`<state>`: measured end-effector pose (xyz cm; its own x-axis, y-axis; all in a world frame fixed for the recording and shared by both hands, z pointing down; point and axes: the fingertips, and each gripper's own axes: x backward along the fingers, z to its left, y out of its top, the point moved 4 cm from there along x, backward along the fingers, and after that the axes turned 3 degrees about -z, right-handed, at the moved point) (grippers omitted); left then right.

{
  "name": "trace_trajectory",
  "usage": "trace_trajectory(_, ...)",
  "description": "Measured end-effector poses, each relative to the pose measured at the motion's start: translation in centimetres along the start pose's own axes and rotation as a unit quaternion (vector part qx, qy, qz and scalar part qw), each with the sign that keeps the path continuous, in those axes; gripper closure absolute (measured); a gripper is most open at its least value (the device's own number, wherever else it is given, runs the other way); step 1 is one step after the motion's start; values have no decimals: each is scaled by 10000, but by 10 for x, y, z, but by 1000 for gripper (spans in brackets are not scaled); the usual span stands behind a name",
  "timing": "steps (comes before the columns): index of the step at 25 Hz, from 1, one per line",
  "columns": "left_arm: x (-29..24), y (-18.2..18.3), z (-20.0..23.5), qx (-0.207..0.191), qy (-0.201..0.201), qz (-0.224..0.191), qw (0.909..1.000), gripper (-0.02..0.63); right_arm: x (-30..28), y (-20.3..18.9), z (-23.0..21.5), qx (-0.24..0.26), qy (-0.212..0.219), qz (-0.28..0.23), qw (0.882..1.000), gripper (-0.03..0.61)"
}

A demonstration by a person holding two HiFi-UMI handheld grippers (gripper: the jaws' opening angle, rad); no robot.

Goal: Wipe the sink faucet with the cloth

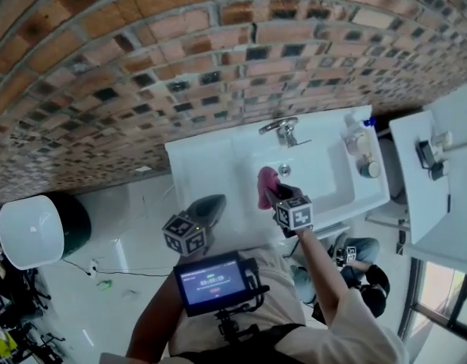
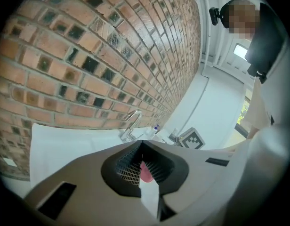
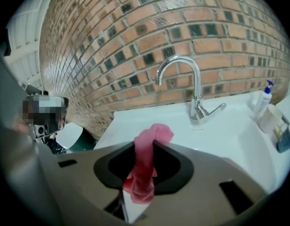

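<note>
Jaws: right gripper point(image 3: 145, 142) clamps pink cloth point(image 3: 141, 175); left gripper point(image 2: 141, 142) closed, seemingly empty

- Faucet point(image 1: 283, 130) at the back rim of the sink point(image 1: 203, 165), just before the brick wall point(image 1: 142, 67).
- Bottle point(image 1: 357, 135) and cup point(image 1: 369, 169) on the sink's right ledge, right of the faucet.
- Cloth point(image 1: 267, 186) over the basin, before the faucet, pinched between the right gripper's point(image 1: 277, 194) jaws.
- Left gripper point(image 1: 207, 211) left of the right one, near the sink's front left corner, jaws together on nothing.
- Bin point(image 1: 36, 230) on the floor, well left of the sink.
</note>
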<state>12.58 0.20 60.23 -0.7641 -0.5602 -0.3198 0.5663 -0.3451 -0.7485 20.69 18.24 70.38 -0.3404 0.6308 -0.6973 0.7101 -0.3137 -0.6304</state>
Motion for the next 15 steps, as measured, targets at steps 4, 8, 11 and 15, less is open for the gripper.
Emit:
trace_trajectory(4, -7, 1, -4, -82, -307, 175, 9993, 629, 17, -6, 8, -391, -183, -395, 9983, 460)
trace_trajectory(8, -9, -6, -5, -115, -479, 396, 9980, 629, 23, -17, 14, -913, -275, -667, 9932, 460)
trace_trajectory(11, -8, -9, -4, -149, -562, 578, 9966, 629, 19, -26, 11, -1449, -387, -831, 9852, 460)
trace_trajectory(15, -5, -11, 4, -190, -560, 697, 9958, 629, 4, -21, -7, -2507, -591, -1162, 9593, 460)
